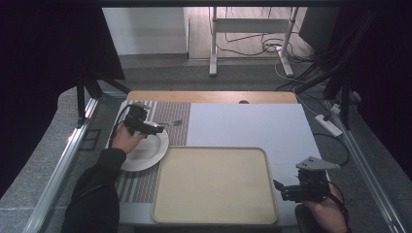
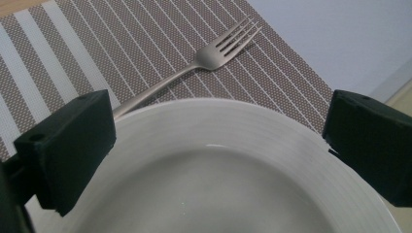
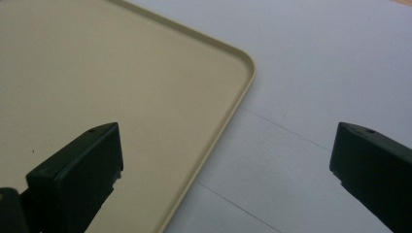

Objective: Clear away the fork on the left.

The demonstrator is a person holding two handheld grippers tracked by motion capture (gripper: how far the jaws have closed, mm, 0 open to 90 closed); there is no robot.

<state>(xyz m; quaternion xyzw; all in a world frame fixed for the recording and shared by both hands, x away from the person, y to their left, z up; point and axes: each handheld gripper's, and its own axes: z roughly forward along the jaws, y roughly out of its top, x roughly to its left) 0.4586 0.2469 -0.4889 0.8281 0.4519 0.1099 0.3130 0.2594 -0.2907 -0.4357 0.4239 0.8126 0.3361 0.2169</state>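
A white plate (image 1: 145, 154) (image 2: 218, 184) lies on a striped placemat (image 1: 170, 116) at the table's left. A metal fork (image 1: 172, 123) (image 2: 204, 60) rests on the mat beyond the plate, tines pointing away, its handle end hidden behind the plate's rim. My left gripper (image 1: 156, 129) (image 2: 214, 145) hovers over the plate's far part, open, nothing between its jaws. A beige tray (image 1: 214, 184) (image 3: 97, 73) sits at the front centre, with nothing on it. My right gripper (image 1: 278, 186) (image 3: 226, 160) is low at the tray's right edge, open and holding nothing.
A pale grey sheet (image 1: 248, 126) (image 3: 316, 73) covers the table's right part around the tray. The wooden table edge (image 1: 209, 96) runs along the back. Metal rails (image 1: 63, 160) flank the table; cables (image 1: 335, 126) lie on the floor at right.
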